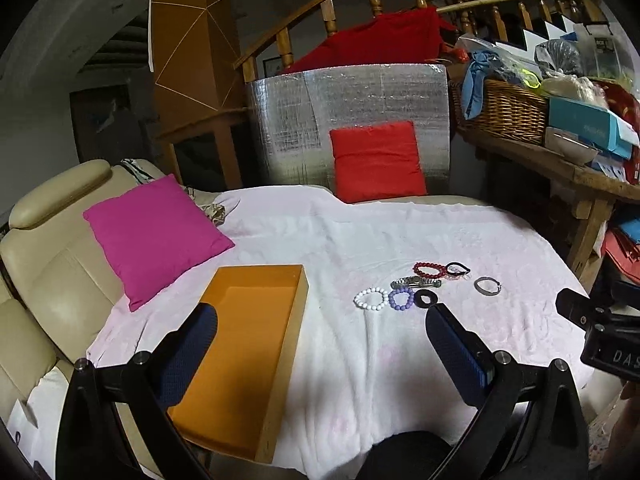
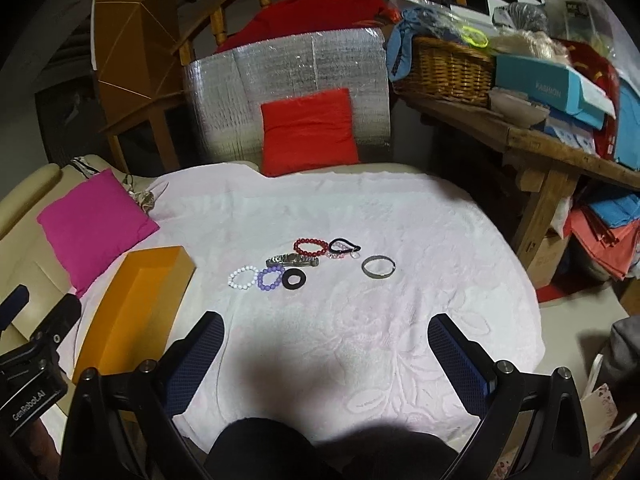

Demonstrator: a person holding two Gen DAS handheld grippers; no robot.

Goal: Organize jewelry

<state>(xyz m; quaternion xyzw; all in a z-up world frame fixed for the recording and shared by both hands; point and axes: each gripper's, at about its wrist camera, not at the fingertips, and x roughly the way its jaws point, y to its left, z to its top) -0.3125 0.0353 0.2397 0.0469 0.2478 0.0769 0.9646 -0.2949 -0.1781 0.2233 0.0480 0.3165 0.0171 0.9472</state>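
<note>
Jewelry (image 2: 304, 266) lies clustered mid-blanket (image 2: 400, 320), right of the empty orange box (image 1: 256, 340) seemingly meant to receive it, while the left gripper (image 1: 320, 344) and right gripper (image 2: 326, 354) hover wide open, holding nothing, likely poised to pick.

Two wrist fisheyes side by side, facing forward over the white cloth (image 1: 360, 232) — left nearer the orange box (image 1: 248, 344), both sharing the bracelets.

Both claws gape wide, holding nothing: left claw (image 1: 320, 344) and right claw (image 2: 326, 344) each point toward twelve o'clock.
</note>
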